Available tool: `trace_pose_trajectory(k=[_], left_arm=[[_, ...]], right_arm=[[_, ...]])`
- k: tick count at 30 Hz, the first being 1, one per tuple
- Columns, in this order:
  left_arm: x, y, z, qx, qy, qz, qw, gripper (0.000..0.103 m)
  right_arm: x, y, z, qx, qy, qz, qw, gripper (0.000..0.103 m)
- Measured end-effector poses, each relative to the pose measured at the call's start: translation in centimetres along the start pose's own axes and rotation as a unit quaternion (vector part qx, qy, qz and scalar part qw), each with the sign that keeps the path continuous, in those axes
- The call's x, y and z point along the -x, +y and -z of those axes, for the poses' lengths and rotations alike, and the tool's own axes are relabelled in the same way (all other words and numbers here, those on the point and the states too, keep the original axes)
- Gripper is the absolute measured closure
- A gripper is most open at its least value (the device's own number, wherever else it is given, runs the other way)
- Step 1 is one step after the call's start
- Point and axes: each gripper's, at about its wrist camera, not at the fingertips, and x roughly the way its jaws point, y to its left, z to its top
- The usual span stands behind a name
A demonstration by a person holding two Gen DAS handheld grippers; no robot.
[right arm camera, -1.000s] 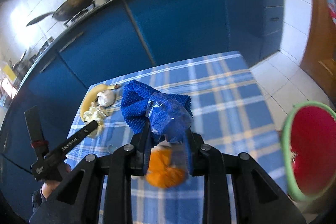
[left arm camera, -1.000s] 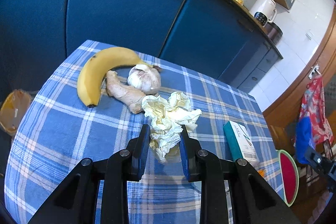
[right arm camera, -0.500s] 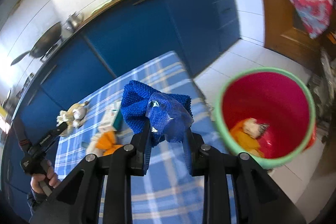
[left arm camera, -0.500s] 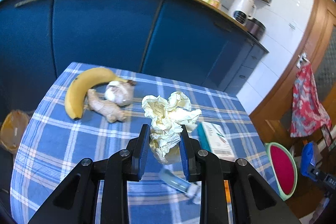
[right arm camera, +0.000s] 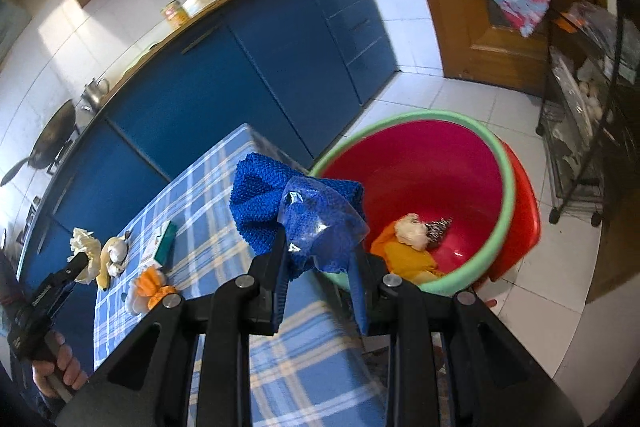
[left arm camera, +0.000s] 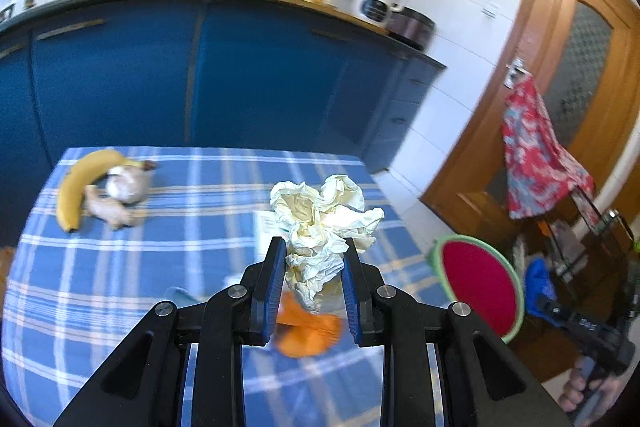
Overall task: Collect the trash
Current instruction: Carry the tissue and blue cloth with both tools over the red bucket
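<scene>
My left gripper (left arm camera: pixel 312 283) is shut on a crumpled cream paper wad (left arm camera: pixel 326 219) and holds it above the blue checked table (left arm camera: pixel 160 267). It shows small in the right wrist view (right arm camera: pixel 82 255). My right gripper (right arm camera: pixel 320 267) is shut on a blue knitted cloth wrapped in clear plastic (right arm camera: pixel 296 215), held over the table's right edge beside the red bin with a green rim (right arm camera: pixel 440 179). The bin holds orange and whitish scraps (right arm camera: pixel 408 247). It also shows in the left wrist view (left arm camera: pixel 476 283).
A banana (left arm camera: pixel 80 183), a garlic bulb (left arm camera: pixel 128 183) and ginger (left arm camera: pixel 108 211) lie at the table's far left. A teal-edged box (right arm camera: pixel 162 247) and orange peel (left arm camera: pixel 308 331) lie mid-table. Blue cabinets stand behind. A wire rack (right arm camera: pixel 580 131) stands right of the bin.
My left gripper has lifted the paper wad and swung right, away from the banana. My right gripper has carried the blue cloth to the table's right edge, close to the bin.
</scene>
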Motion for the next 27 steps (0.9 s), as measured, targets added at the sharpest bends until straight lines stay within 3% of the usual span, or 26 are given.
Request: trace_pose_trajectory(k=[11, 20, 27], left_arm=[[-3.2, -8.6, 1.1, -0.051, 0.043, 0.052, 0.9964, 0.076], [-7.2, -15.6, 3.2, -0.102, 0.091, 0.092, 0.9863, 0.076], [-10.8, -19.3, 5.0, -0.131, 0.132, 0.102, 0.9772, 0.075]], right_arm=[[-0.9, -4.5, -0.4, -0.032, 0.006, -0.001, 0.999, 0.073], [-2.2, -6.9, -1.0, -0.045, 0.014, -0.007, 0.999, 0.071], [-3.4, -8.5, -1.3, -0.054, 0.021, 0.000, 0.998, 0.069]])
